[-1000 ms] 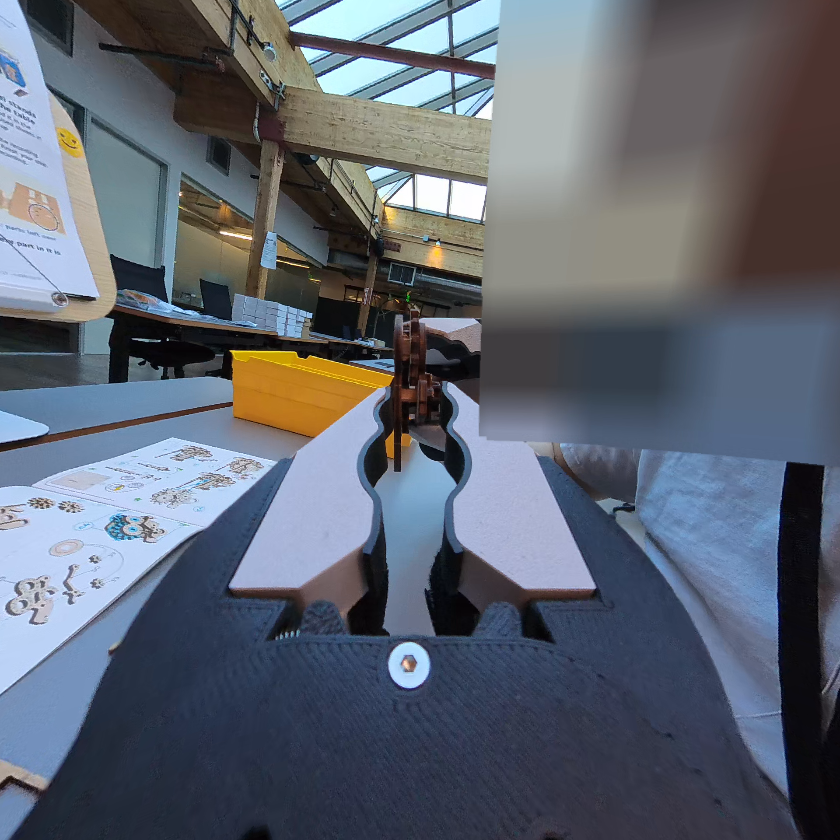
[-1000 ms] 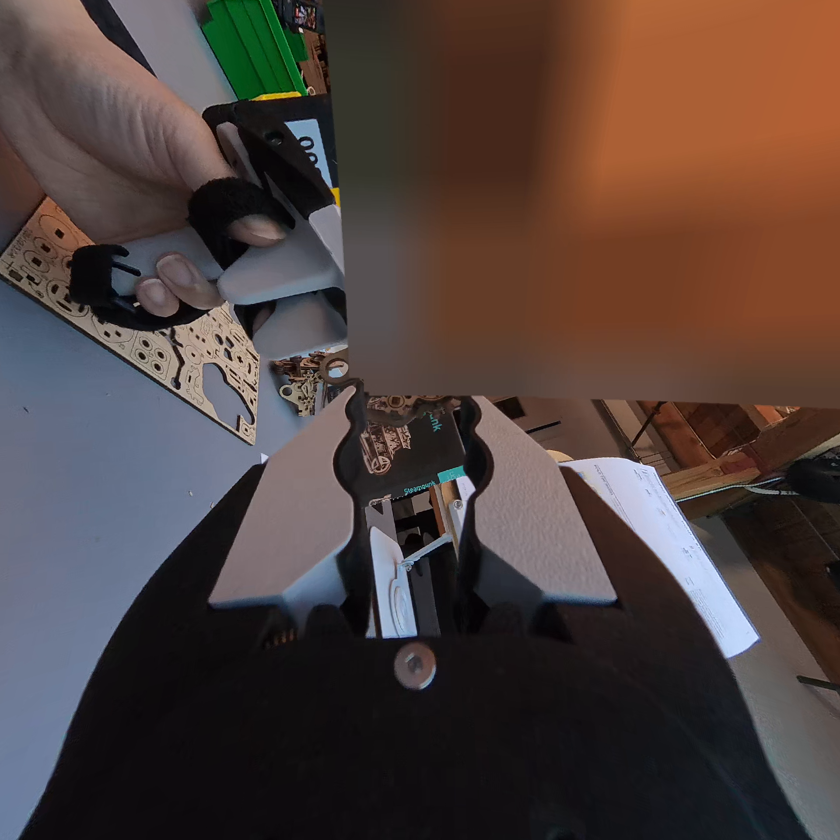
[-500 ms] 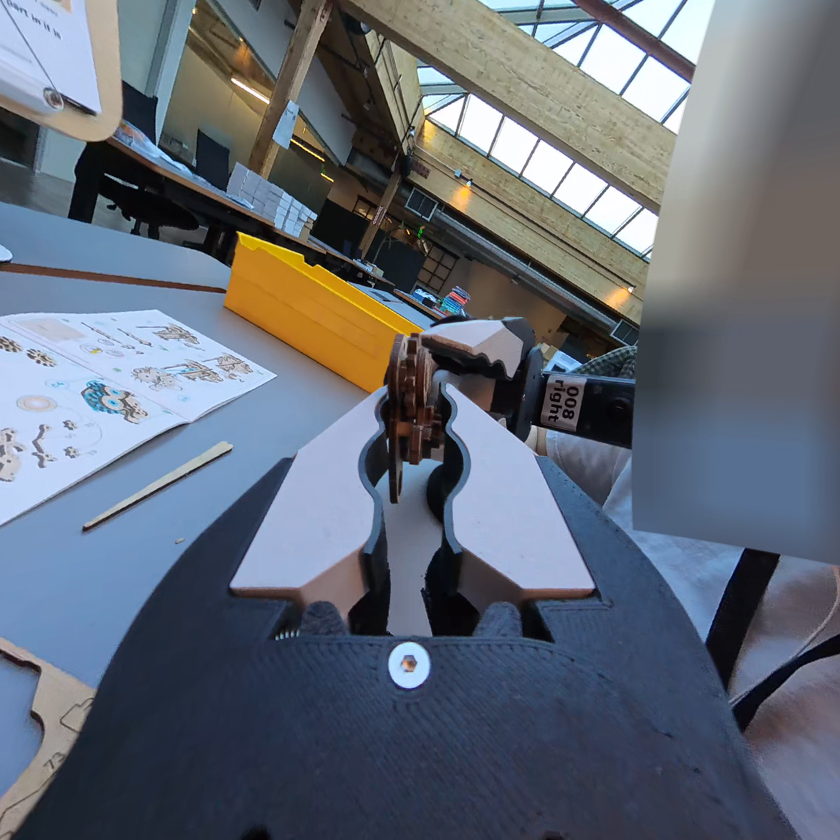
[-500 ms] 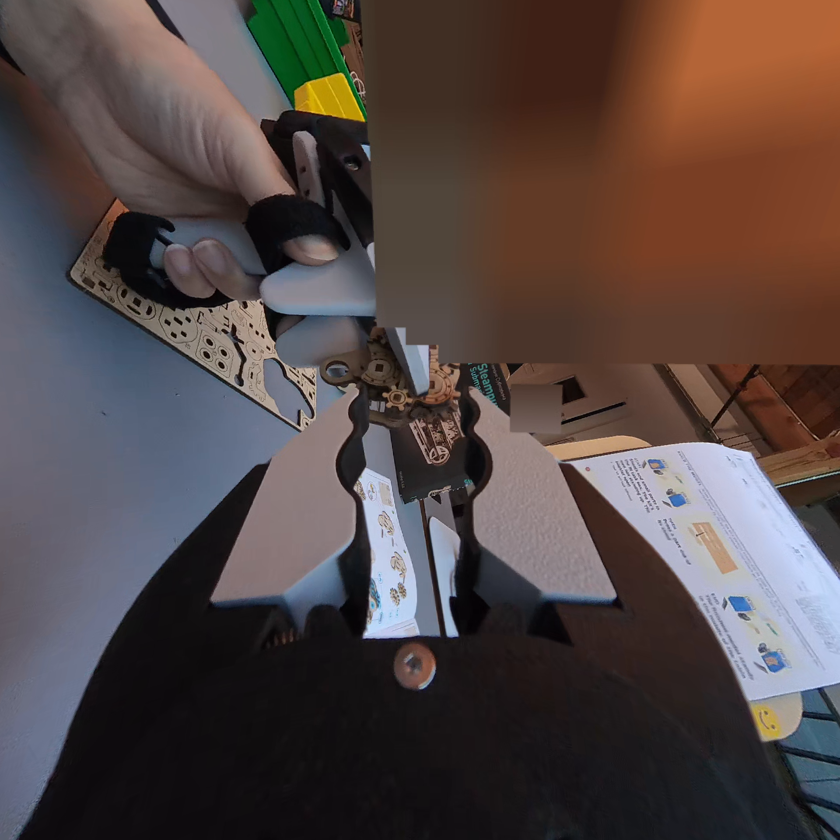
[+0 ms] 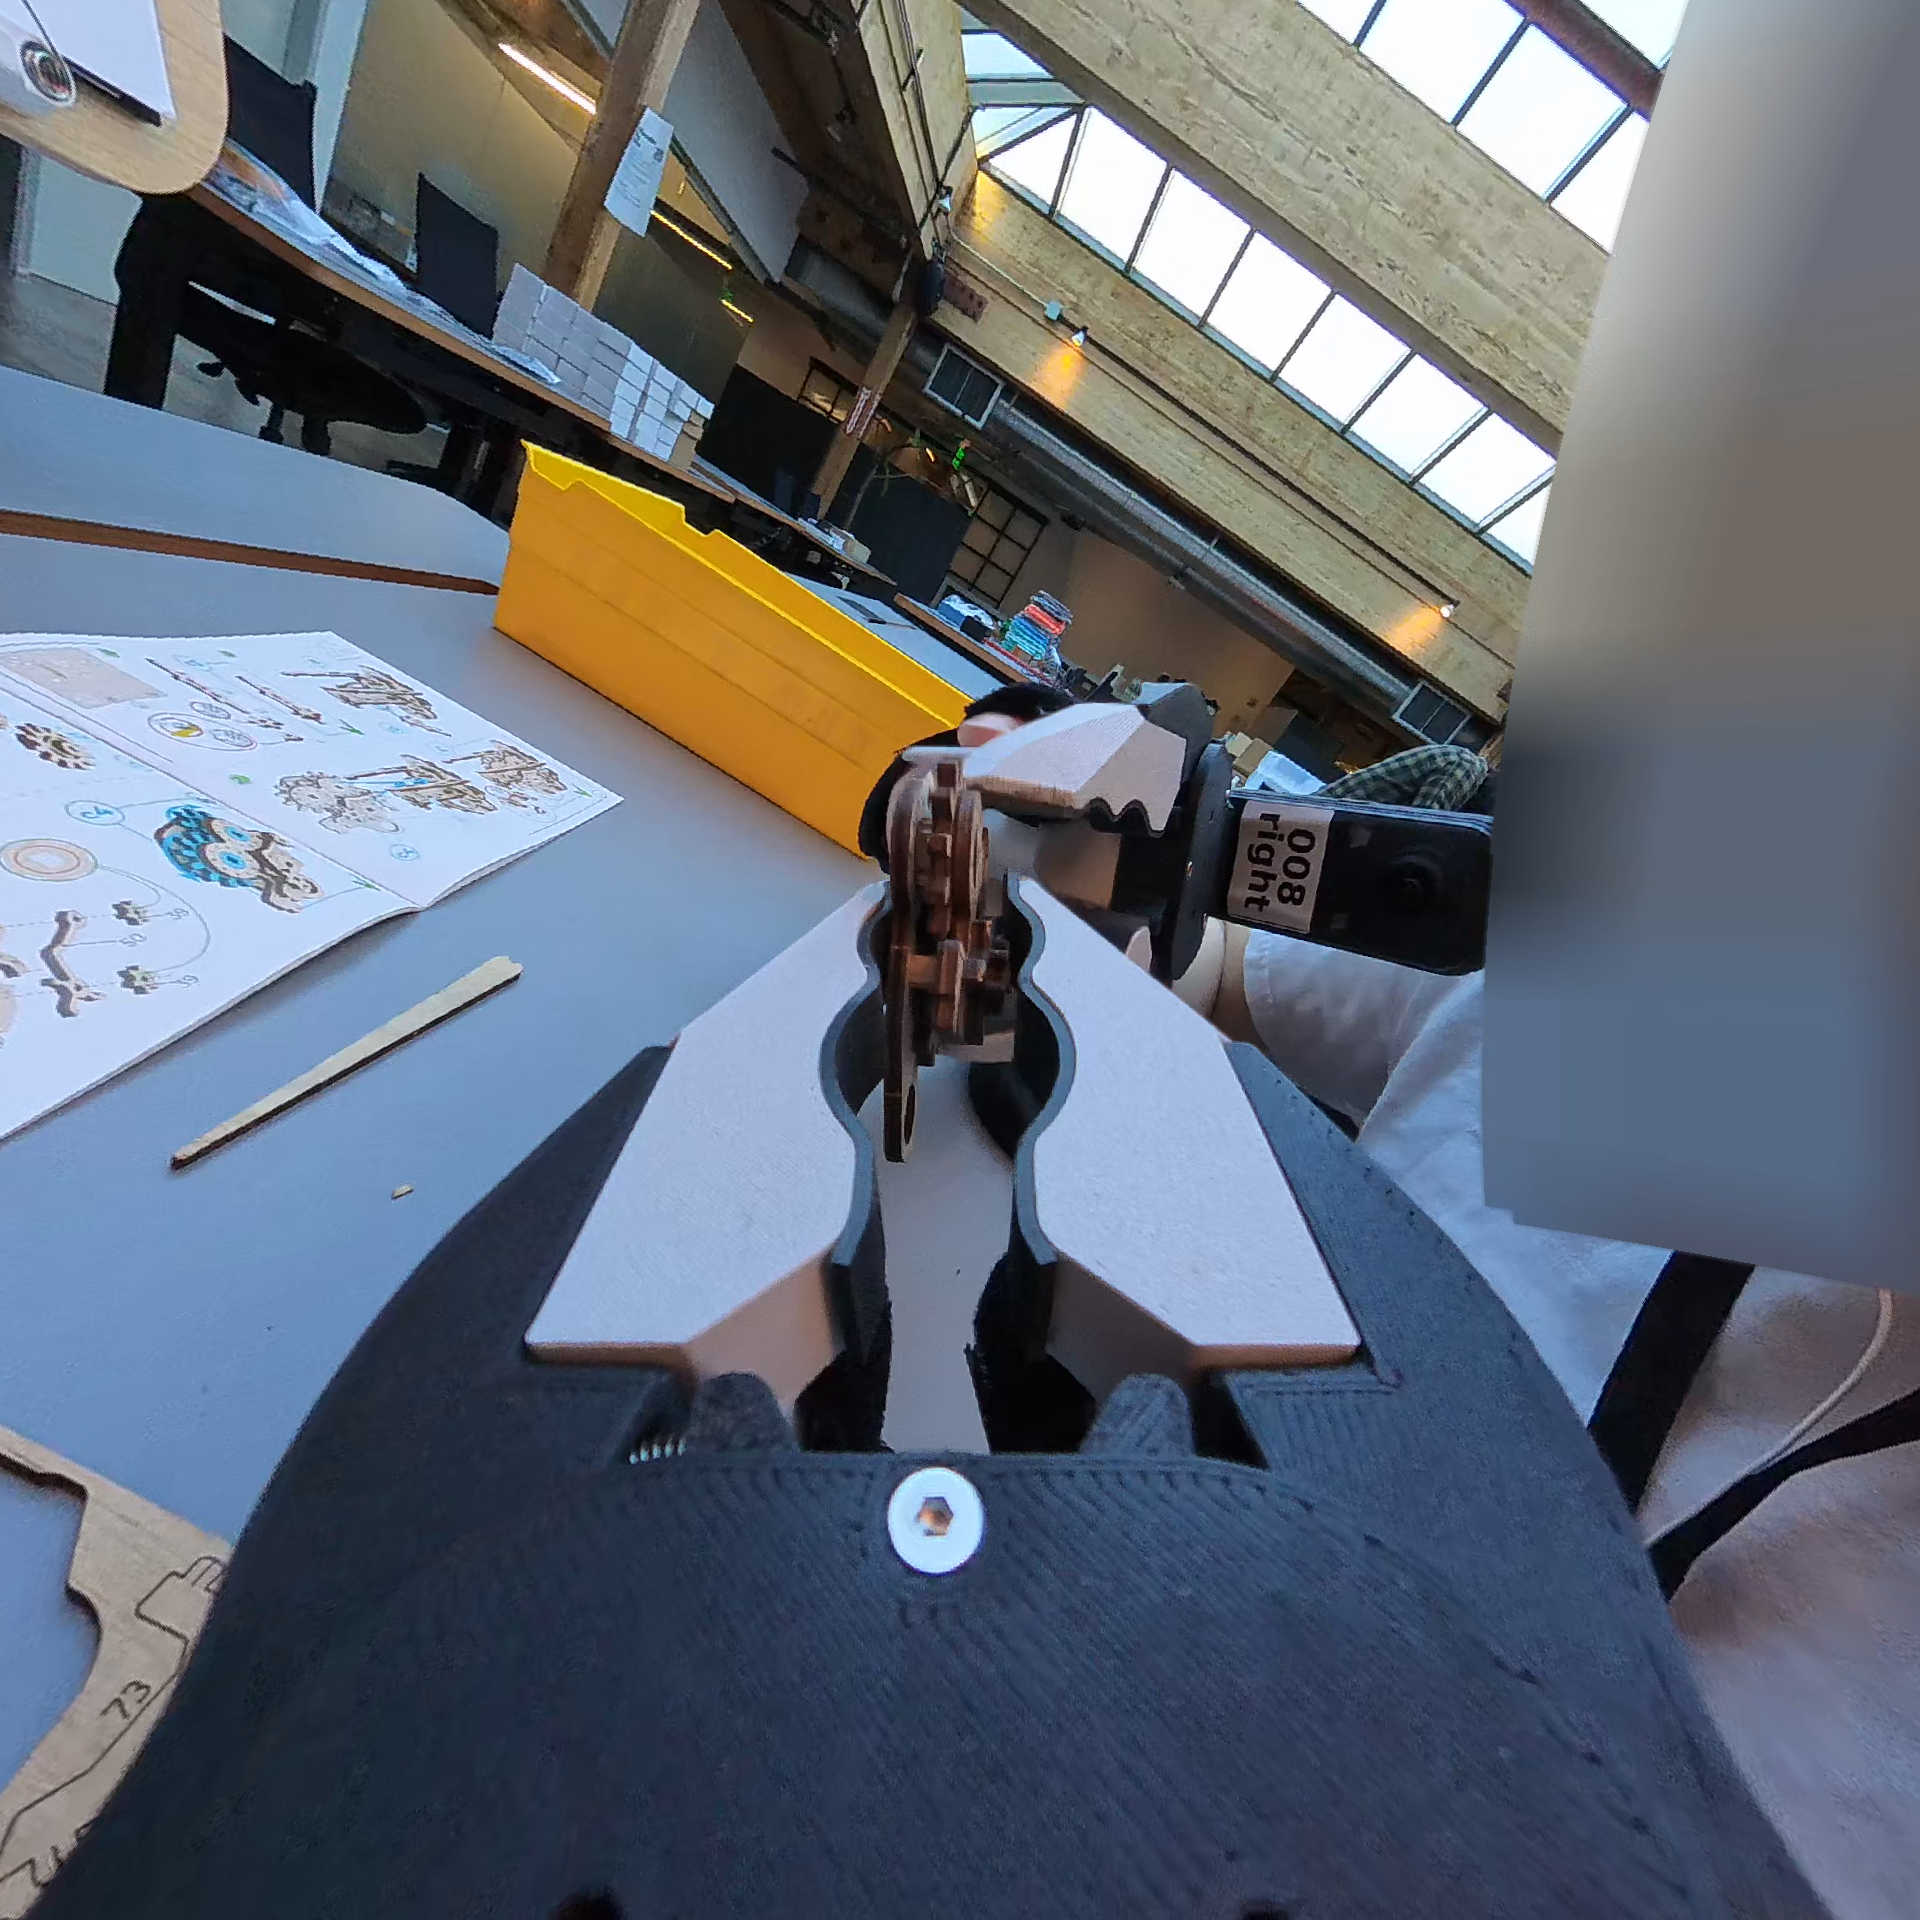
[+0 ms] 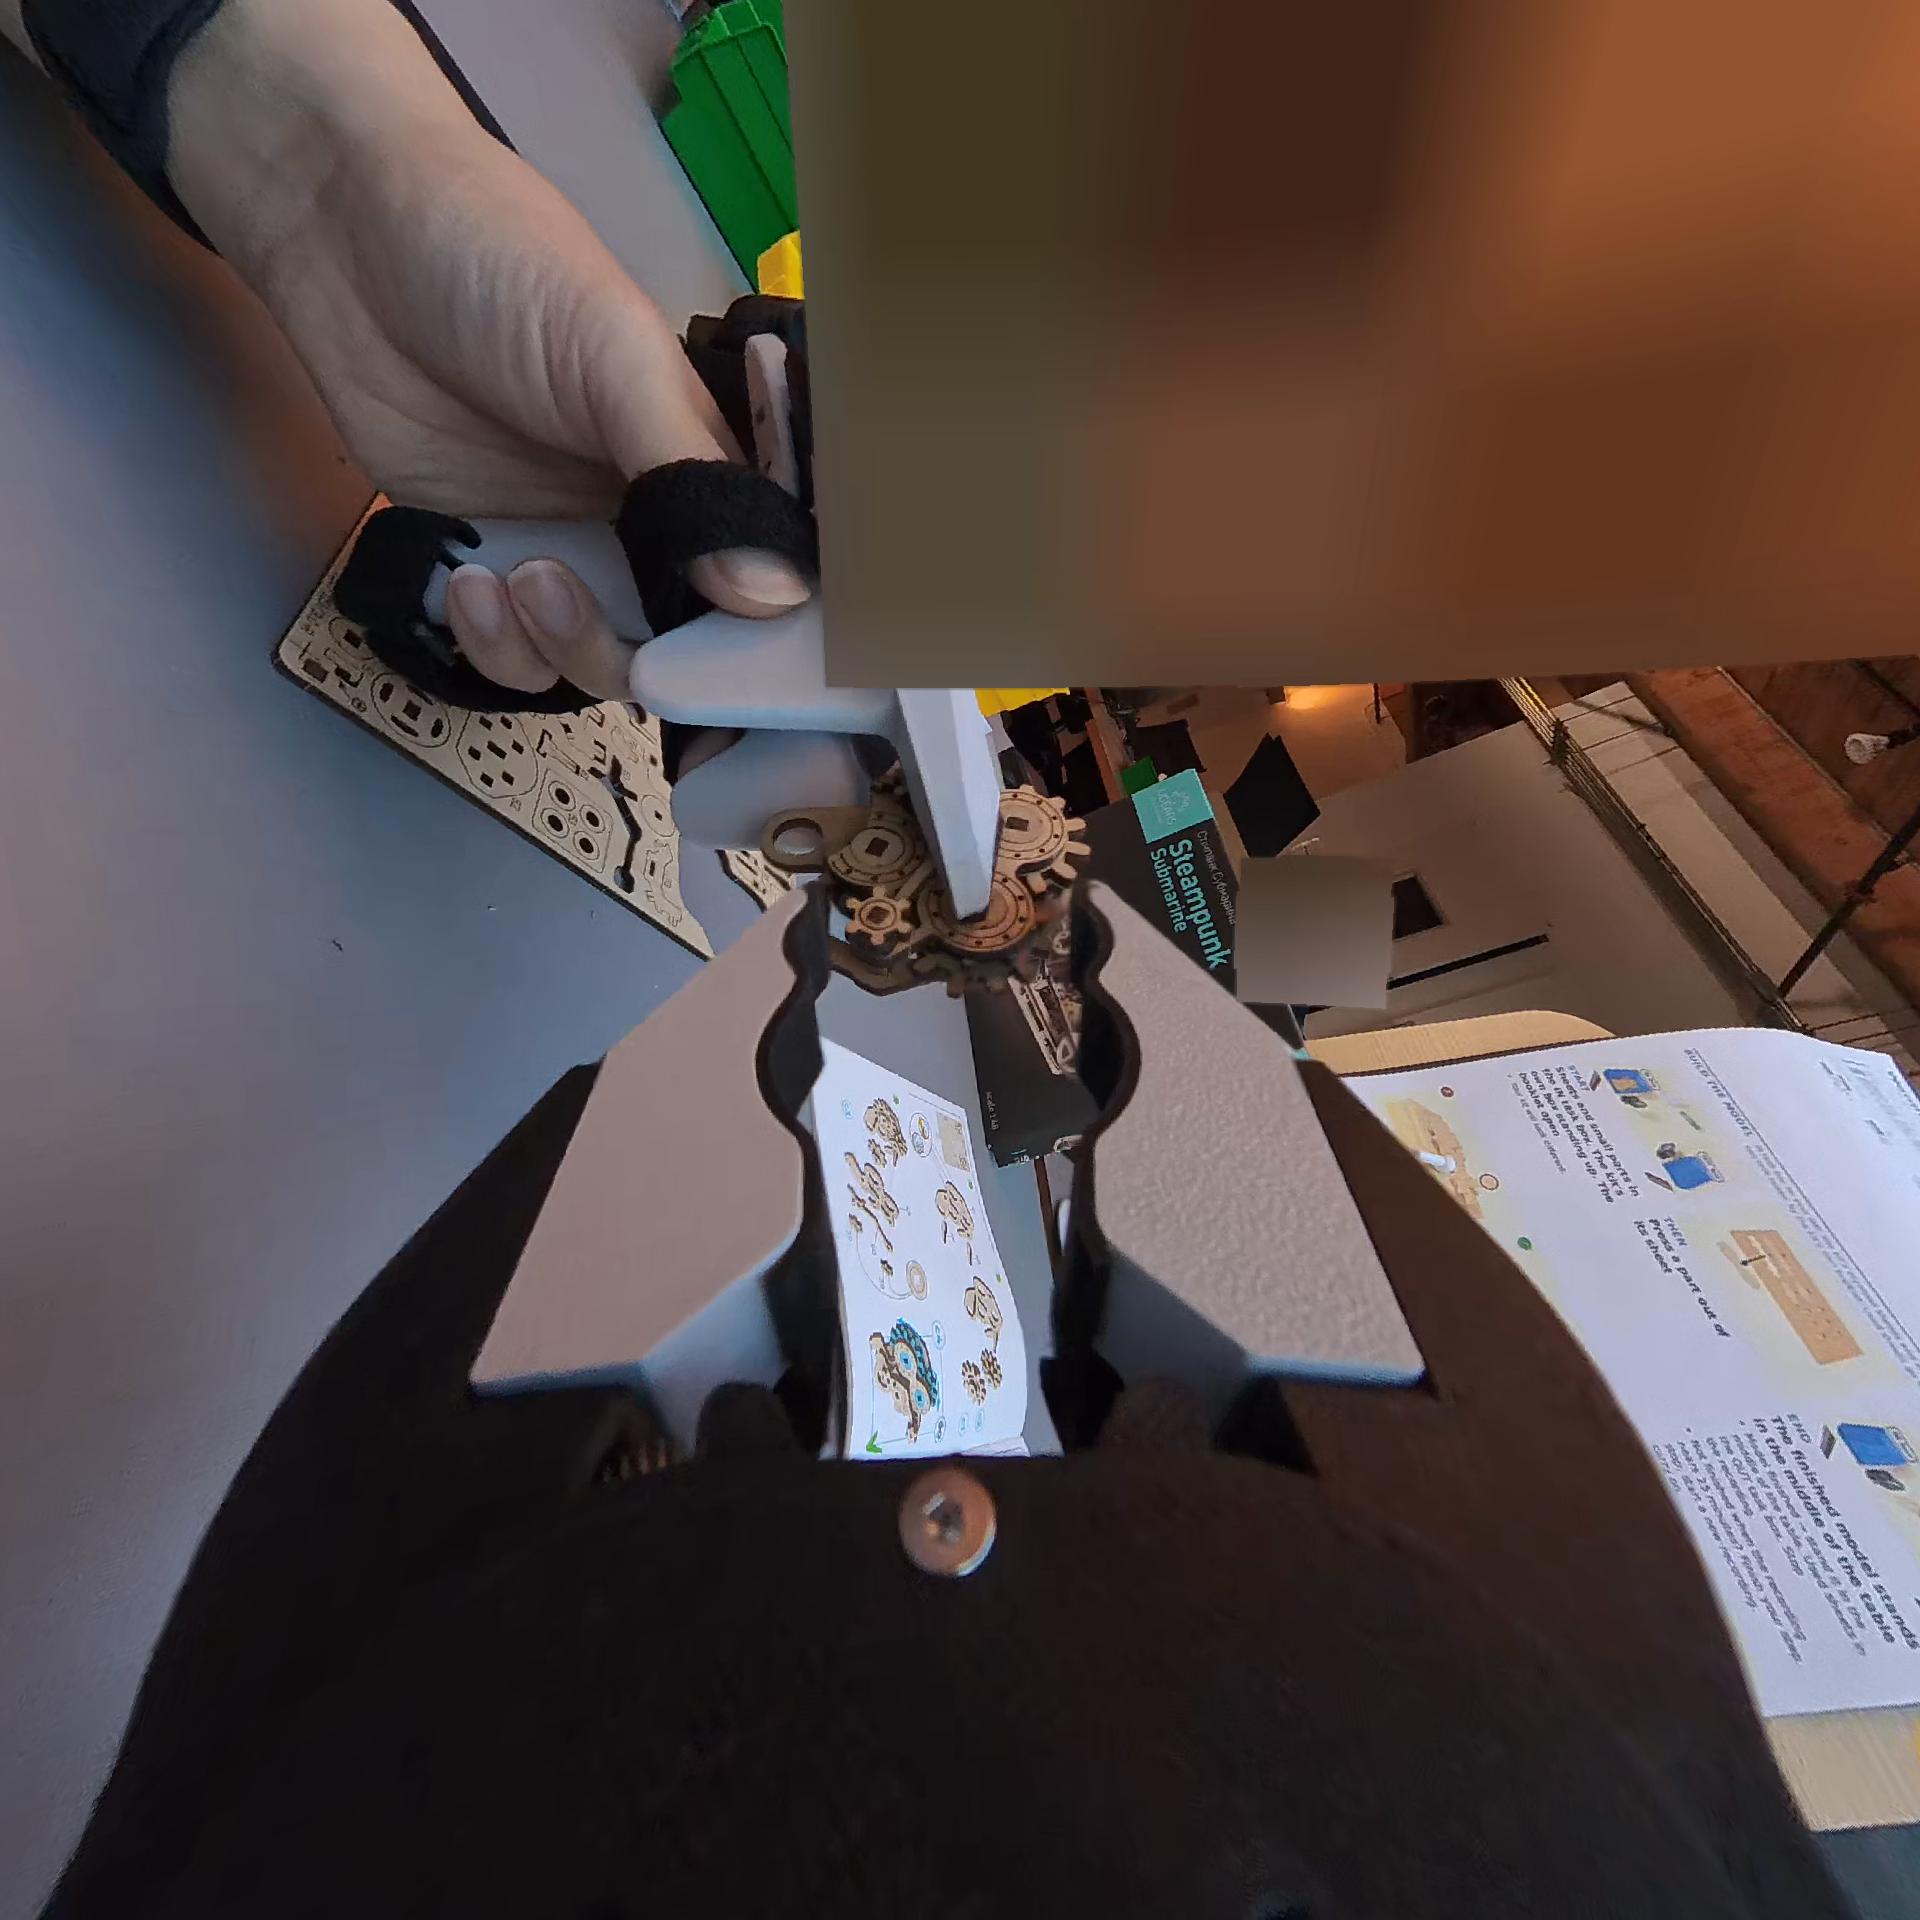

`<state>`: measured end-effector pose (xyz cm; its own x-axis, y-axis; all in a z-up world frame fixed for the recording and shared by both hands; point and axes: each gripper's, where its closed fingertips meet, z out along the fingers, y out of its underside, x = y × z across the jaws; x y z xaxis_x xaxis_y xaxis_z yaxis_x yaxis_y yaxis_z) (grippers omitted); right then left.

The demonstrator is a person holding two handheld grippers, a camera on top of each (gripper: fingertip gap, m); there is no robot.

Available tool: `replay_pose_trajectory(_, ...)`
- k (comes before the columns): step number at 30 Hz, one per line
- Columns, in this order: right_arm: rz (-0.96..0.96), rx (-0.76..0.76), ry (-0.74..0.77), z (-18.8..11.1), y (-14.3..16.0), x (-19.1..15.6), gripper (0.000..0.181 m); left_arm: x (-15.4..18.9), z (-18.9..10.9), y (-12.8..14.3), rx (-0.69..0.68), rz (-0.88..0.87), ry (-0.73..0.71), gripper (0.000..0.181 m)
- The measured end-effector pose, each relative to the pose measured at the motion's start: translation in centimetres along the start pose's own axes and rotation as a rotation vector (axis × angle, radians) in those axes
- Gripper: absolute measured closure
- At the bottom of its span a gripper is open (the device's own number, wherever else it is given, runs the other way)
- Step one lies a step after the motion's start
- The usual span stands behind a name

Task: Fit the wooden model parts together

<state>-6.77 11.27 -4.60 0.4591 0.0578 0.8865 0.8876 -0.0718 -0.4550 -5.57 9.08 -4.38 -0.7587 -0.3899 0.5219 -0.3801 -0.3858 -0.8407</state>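
Mid-assembly, by the look of it: dark brown laser-cut wooden gear cluster (image 5: 940, 935) pinched edge-on between the fingertips of the left hand-held gripper (image 5: 943, 940), raised clear of the grey worktop (image 5: 312, 1226). Clamped firmly, both pale fingers pressed against the flat faces of the stacked cogs, a tab with a round hole hanging down into the gap behind the tips. Right hand-held gripper (image 6: 948, 914) spread wide and empty, brought up side-on so that the gear cluster (image 6: 935, 904) sits just ahead of and between its tips, one tip near each rim, contact impossible to confirm. Judged as the regrasp or bracing stage before seating another piece. Next move likely calling for a gentle closing of the right fingers on the cog rims, square to the left grip, with light pressure only: thin plywood teeth and pegs apt to snap or pop loose if twisted. Off to the left of the left hand-held gripper, flat on the worktop: thin pale wooden stick (image 5: 348, 1060), open printed instruction booklet (image 5: 239, 821), and beyond it a long yellow plastic bin (image 5: 717, 665). Under the left hand-held gripper, seen from the right wrist, a punched-out plywood parts sheet (image 6: 499, 748), source of any further piece.
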Motion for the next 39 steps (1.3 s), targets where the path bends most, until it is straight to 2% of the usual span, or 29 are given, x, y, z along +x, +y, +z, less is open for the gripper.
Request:
replay_pose_trajectory(2, 0.025, -0.007, 0.002, 0.1, 0.2, 0.2, 0.126, 0.1, 0.1, 0.3, -0.015, 0.011, 0.0, 0.166)
replay_pose_trajectory(4, 0.043, 0.002, -0.031, 0.0, 0.2, -0.1, 0.134, 0.2, 0.2, 0.3, -0.013, 0.024, -0.004, 0.166)
replay_pose_trajectory(9, 0.061, 0.002, -0.009, -0.1, 0.1, 0.2, 0.136, 0.4, 0.3, 0.1, 0.009, 0.016, 0.008, 0.166)
replay_pose_trajectory(12, 0.115, 0.034, 0.018, -0.3, -0.1, 1.0, 0.141, 0.7, 0.0, -0.9, 0.085, -0.023, 0.039, 0.166)
replay_pose_trajectory(16, 0.137, 0.08, -0.003, -0.7, -0.2, 1.1, 0.144, 0.9, 0.0, -0.8, 0.08, -0.052, 0.062, 0.166)
replay_pose_trajectory(25, 0.18, 0.01, -0.013, -0.6, 0.6, 1.1, 0.148, 0.2, 0.0, -0.8, 0.112, -0.092, 0.04, 0.165)
replay_pose_trajectory(26, 0.174, -0.001, -0.001, -0.6, 0.7, 1.2, 0.153, 0.2, -0.1, -0.8, 0.115, -0.092, 0.039, 0.165)
replay_pose_trajectory(39, 0.165, -0.065, 0.048, -0.1, 1.2, 1.2, 0.155, -0.5, -0.5, -1.1, 0.14, -0.082, -0.008, 0.165)
